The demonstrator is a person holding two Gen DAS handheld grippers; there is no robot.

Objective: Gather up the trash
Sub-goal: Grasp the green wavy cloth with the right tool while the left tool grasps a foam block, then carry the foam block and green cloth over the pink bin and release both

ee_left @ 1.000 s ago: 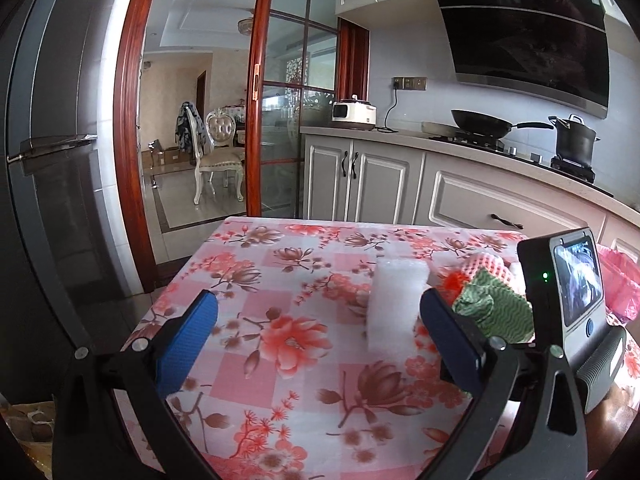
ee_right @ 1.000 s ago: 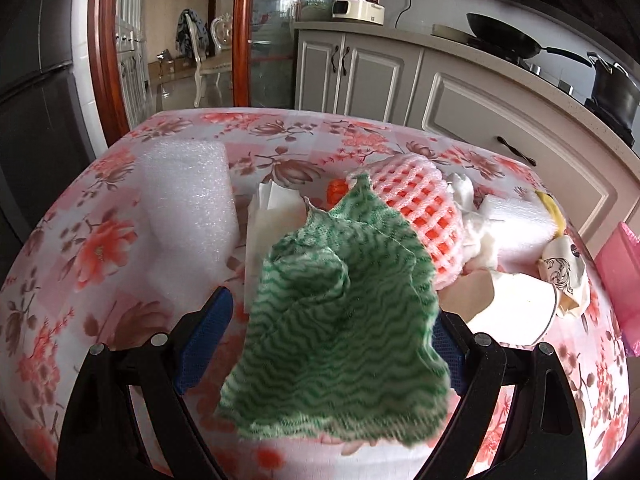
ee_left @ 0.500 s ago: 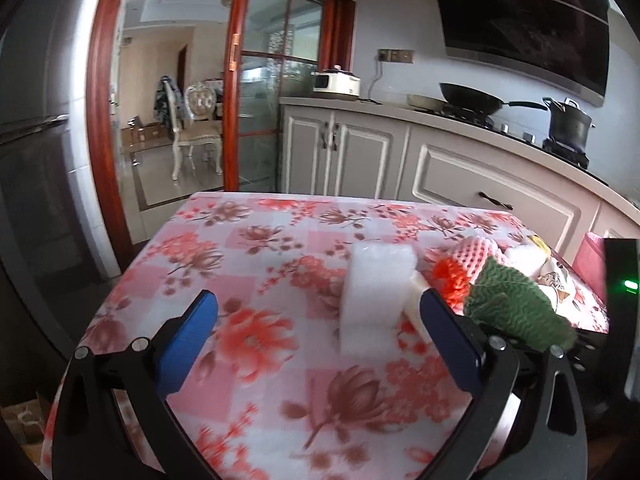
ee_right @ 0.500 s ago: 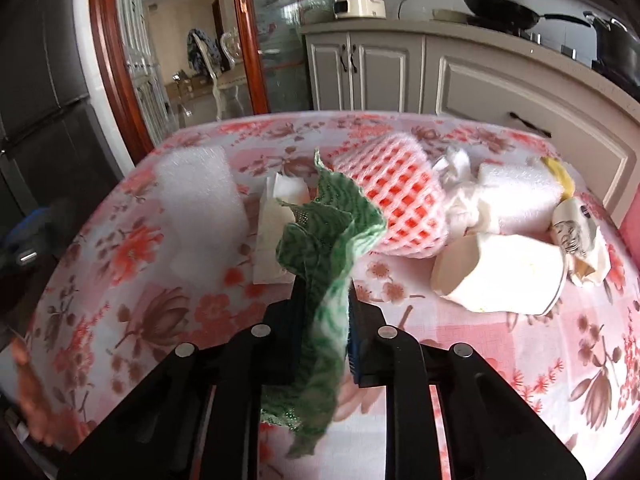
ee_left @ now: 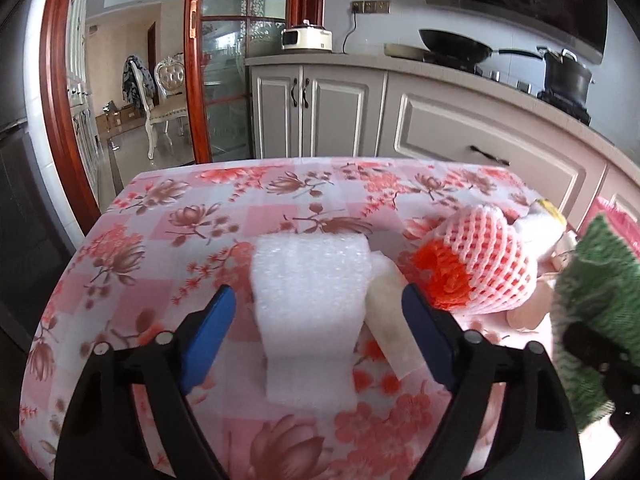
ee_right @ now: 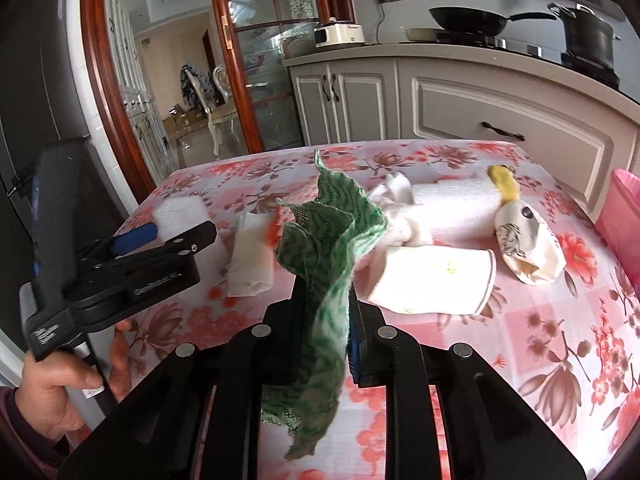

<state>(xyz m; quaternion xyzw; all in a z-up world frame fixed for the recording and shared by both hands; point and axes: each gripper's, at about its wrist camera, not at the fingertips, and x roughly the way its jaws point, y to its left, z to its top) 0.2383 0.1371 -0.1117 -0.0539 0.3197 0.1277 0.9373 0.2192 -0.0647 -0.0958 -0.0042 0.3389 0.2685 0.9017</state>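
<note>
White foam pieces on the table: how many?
2. One foam sheet lies between the left tongs, near the table's left edge; one foam roll lies farther right behind the paper cup. More may be hidden.

Soft, even daylight fills both views, brightest through the glass-paned door with its red wooden frame (ee_left: 224, 80) and the room behind it. The flower-patterned pink cloth on the counter (ee_left: 192, 232) is well lit, with only faint shadows under the things lying on it. The white foam sheet (ee_left: 310, 300) looks slightly washed out. Fisheye bending curves the door frame and the grey cabinet fronts (ee_right: 500, 108), and the corners fall to black. In the left wrist view the green wavy-striped cloth (ee_left: 592, 292) at the right edge is blurred, and the foam's edges are soft.
</note>
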